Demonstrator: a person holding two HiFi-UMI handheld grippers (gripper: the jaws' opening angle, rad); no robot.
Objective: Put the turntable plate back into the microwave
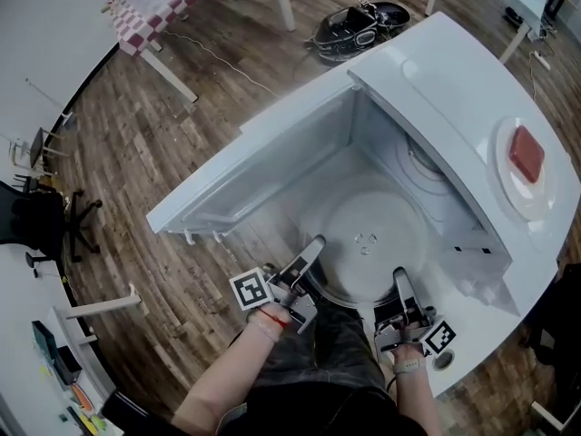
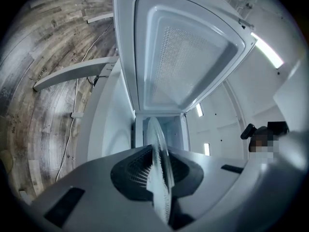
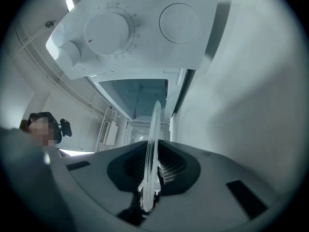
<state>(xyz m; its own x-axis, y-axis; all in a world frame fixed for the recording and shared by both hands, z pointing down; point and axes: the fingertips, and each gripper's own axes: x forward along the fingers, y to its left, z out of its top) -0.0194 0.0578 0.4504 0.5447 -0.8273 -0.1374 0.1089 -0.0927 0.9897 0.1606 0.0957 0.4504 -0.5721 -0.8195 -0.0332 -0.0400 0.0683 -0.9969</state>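
— Turntable plate (image 1: 368, 243): how far along is it?

— Most of the way, I'd judge. The microwave (image 1: 454, 89) stands with its door (image 1: 263, 171) swung wide. The glass disc is over the cavity floor, its far part well inside and its near rim at the mouth of the opening. What's left is to settle it on the centre drive and let go. Whether it rests on anything underneath, I can't tell.

— Who has it?

— Both. The left gripper (image 1: 311, 252) has its jaws clamped on the near-left rim, and the right gripper (image 1: 399, 284) has its jaws clamped on the near-right rim. Each gripper view shows the glass edge-on, pinched between the jaws.

— Which way does it point?

— It's round, so there's no long axis to speak of. It lies roughly flat, broad face up, and the three-lobed hub (image 1: 366, 241) at its middle looks about centred in the cavity. From the head view I can't say whether it is dead level.

— Anything else about?

— A white dish (image 1: 508, 189) with a red block (image 1: 526, 151) on it sits on the microwave's top, well apart from the work.
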